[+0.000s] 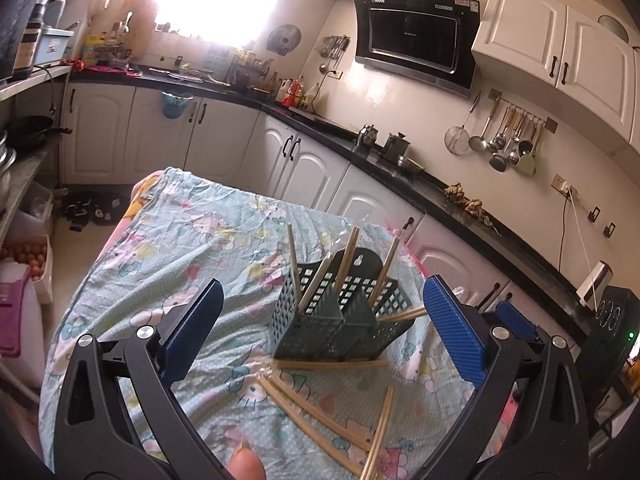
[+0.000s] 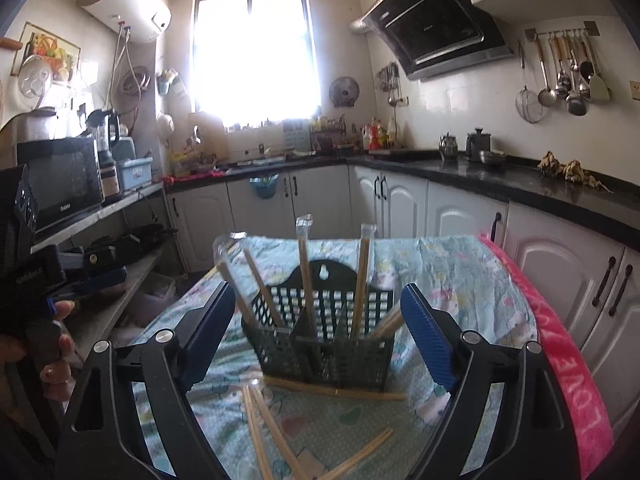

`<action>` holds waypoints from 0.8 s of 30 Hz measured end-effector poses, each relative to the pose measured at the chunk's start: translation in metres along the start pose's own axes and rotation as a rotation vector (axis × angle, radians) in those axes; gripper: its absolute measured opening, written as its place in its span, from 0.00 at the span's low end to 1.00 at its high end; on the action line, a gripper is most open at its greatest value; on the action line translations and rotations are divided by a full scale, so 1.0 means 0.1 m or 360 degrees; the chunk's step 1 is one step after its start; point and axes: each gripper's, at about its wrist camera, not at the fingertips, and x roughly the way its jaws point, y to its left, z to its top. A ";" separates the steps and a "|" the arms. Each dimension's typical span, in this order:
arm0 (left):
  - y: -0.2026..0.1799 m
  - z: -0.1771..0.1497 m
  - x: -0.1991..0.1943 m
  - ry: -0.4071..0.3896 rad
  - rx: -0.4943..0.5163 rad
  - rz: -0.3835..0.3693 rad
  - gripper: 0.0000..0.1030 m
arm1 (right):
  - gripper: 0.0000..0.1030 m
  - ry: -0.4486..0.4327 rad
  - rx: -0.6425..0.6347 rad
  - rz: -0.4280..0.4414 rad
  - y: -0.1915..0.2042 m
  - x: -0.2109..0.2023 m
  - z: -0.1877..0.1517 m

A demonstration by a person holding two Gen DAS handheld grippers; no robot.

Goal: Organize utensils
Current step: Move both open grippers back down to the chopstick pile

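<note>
- Both the left gripper (image 1: 320, 320) and the right gripper (image 2: 318, 324) are released, empty.
- Chopsticks (image 2: 276, 432) lie on the table (image 2: 460, 264) just below both, before the basket (image 2: 320, 344).
- Light, stiff, slippery sticks; pinch mid-length.

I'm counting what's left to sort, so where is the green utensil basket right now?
The green utensil basket stands on the floral cloth, centred in both wrist views between open jaws, loose chopsticks lying just in front of it.
</note>
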 end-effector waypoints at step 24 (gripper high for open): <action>0.32 -0.56 0.30 0.0277 -0.0059 0.0141 0.89 | 0.82 0.0485 -0.0055 -0.0085 -0.07 0.33 -0.73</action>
